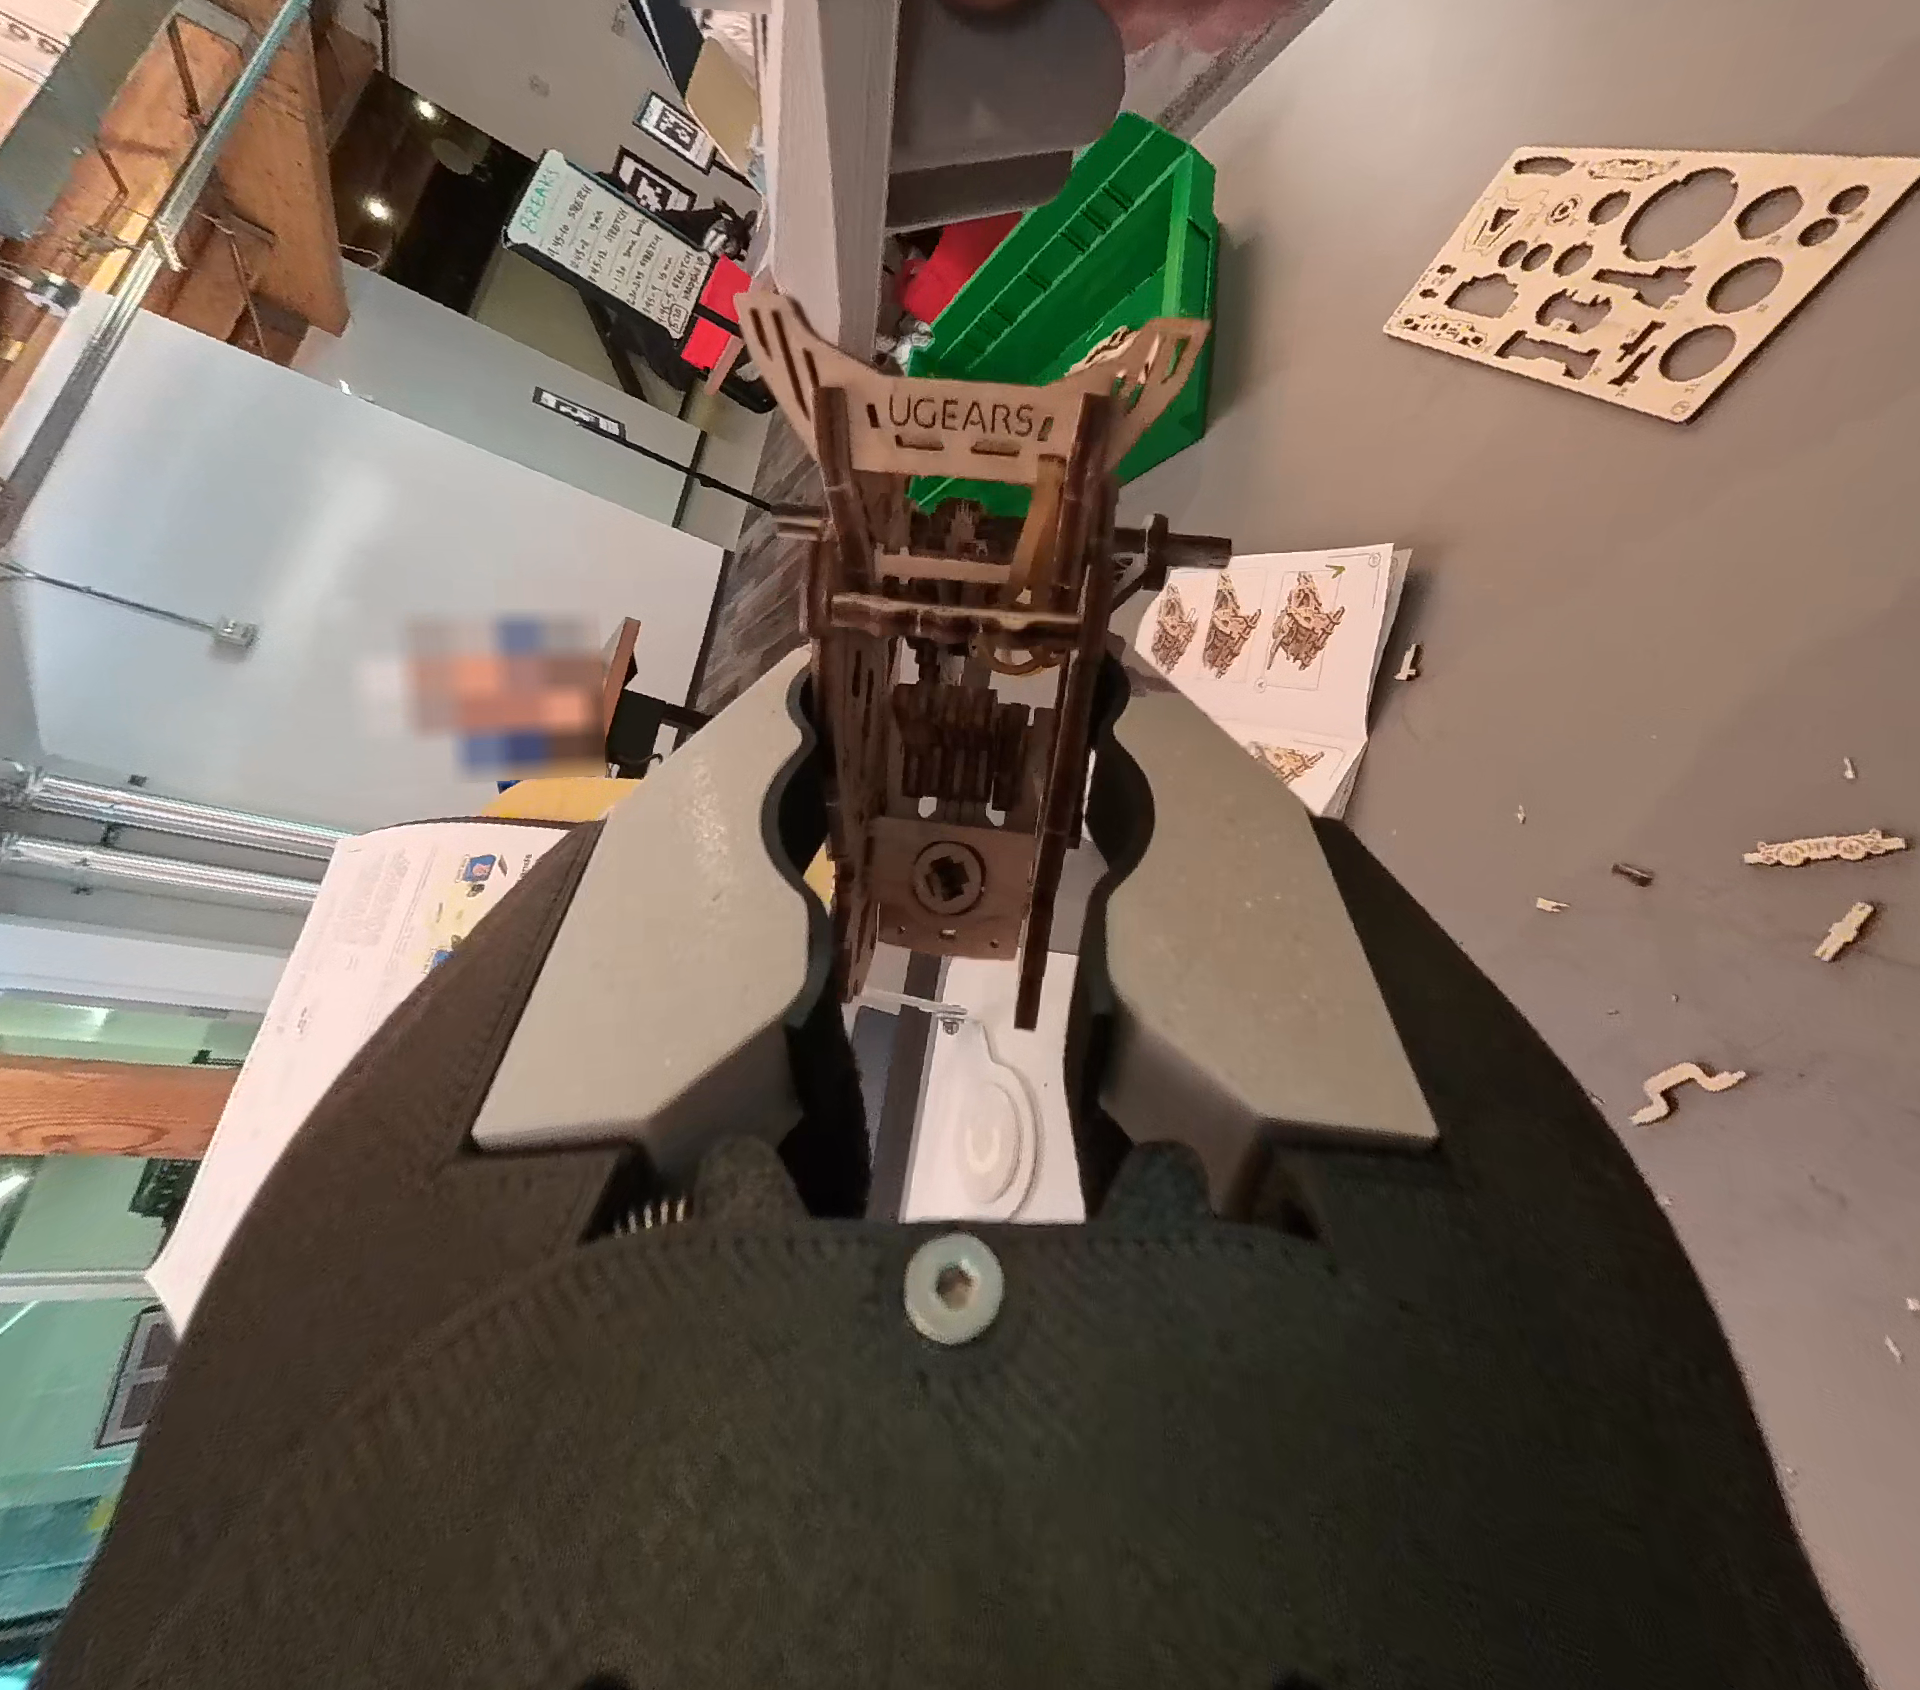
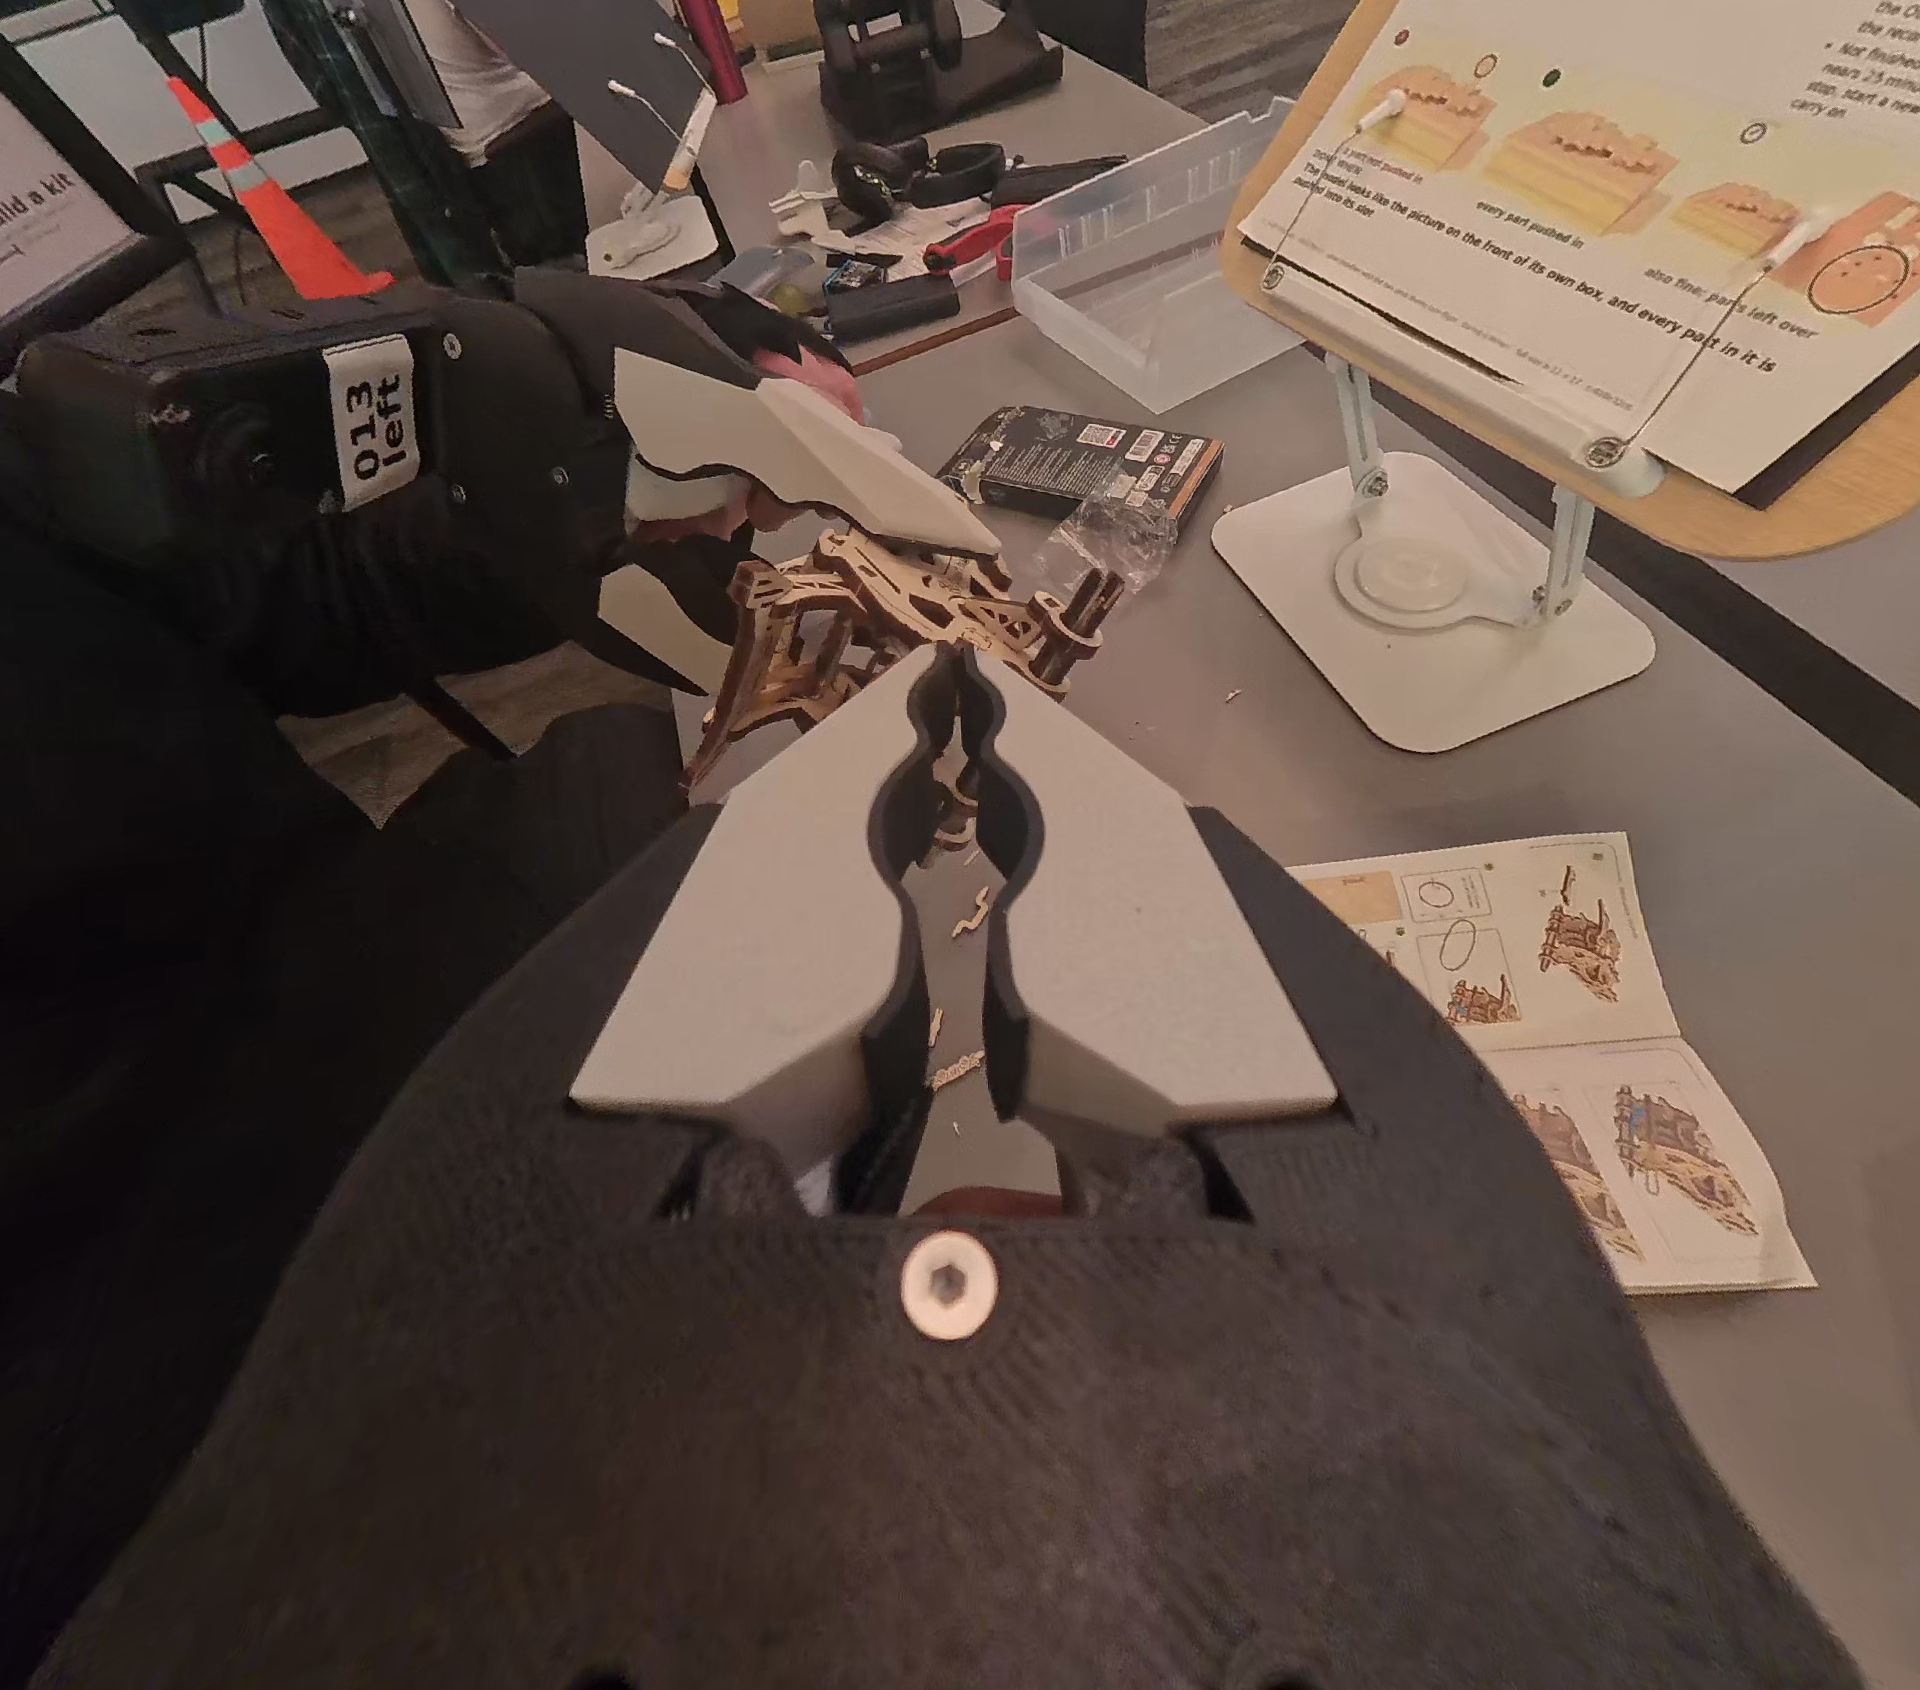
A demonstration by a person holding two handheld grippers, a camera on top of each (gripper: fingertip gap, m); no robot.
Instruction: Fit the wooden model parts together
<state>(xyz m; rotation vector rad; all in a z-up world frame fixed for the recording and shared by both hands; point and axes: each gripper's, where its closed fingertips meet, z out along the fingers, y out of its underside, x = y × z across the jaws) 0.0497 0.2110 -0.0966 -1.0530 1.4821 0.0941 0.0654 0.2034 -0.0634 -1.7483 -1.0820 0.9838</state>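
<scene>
A part-built wooden model (image 1: 956, 653) of laser-cut plywood with gears and axles is held in the air over the grey table (image 1: 1610, 705). My left gripper (image 1: 956, 684) is shut on the model's two sides near its base. In the right wrist view the left gripper (image 2: 831, 466) grips the model (image 2: 894, 601) from the left. My right gripper (image 2: 958, 658) has its jaws nearly closed, its tips pinched on a thin edge of the model. The right gripper's fingers (image 1: 831, 134) come down onto the model's top plate in the left wrist view.
A green bin (image 1: 1091, 310), a punched-out plywood sheet (image 1: 1652, 279), an open instruction booklet (image 2: 1538, 1048) and loose wooden bits (image 1: 1829, 851) lie on the table. A white document stand (image 2: 1455, 601), a clear tray (image 2: 1132, 269) and a black box (image 2: 1091, 461) stand farther back. My right fingertips sit around 4 centimeters from my left ones.
</scene>
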